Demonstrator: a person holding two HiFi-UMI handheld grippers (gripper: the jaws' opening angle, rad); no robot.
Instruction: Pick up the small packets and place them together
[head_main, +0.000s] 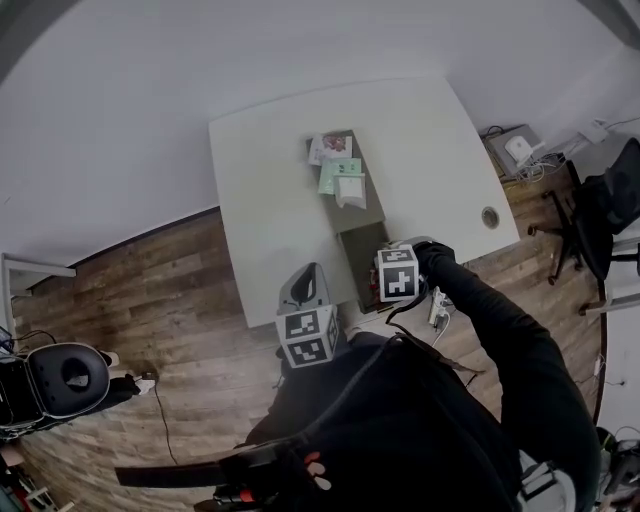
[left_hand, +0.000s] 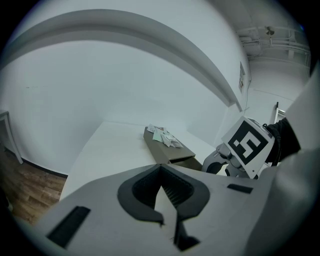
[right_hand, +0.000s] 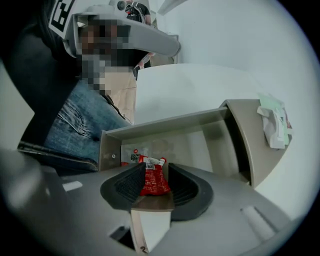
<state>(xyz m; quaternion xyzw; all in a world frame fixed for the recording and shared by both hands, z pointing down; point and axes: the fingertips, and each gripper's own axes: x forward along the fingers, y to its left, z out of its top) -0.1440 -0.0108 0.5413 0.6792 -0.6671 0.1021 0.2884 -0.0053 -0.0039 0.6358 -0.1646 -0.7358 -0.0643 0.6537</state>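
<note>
We hold a red packet (right_hand: 154, 184) pinched between the pads of our right gripper (right_hand: 152, 175), jaws part-way apart on it. The gripper points steeply down over the open drawer (right_hand: 165, 131) at the near edge of the table (head_main: 265, 200). The packet stands upright in the grip with its crimped top clear of the pads, which suggests we took it by its body so it would lift out cleanly. A white packet (right_hand: 131, 154) lies flat in the drawer's corner nearest us, just beyond the red one, so the drawer reads as the place we are gathering from. On the far end of the grey-brown cabinet (head_main: 365, 215), toward the table's far edge, several packets (head_main: 338, 172) already lie heaped and touching; we judge that to be the gathering spot, well apart from the drawer. Our left gripper (left_hand: 160, 180) is held near the table's near edge with its jaws brought together and nothing between them, probably kept out of the right one's way.
</note>
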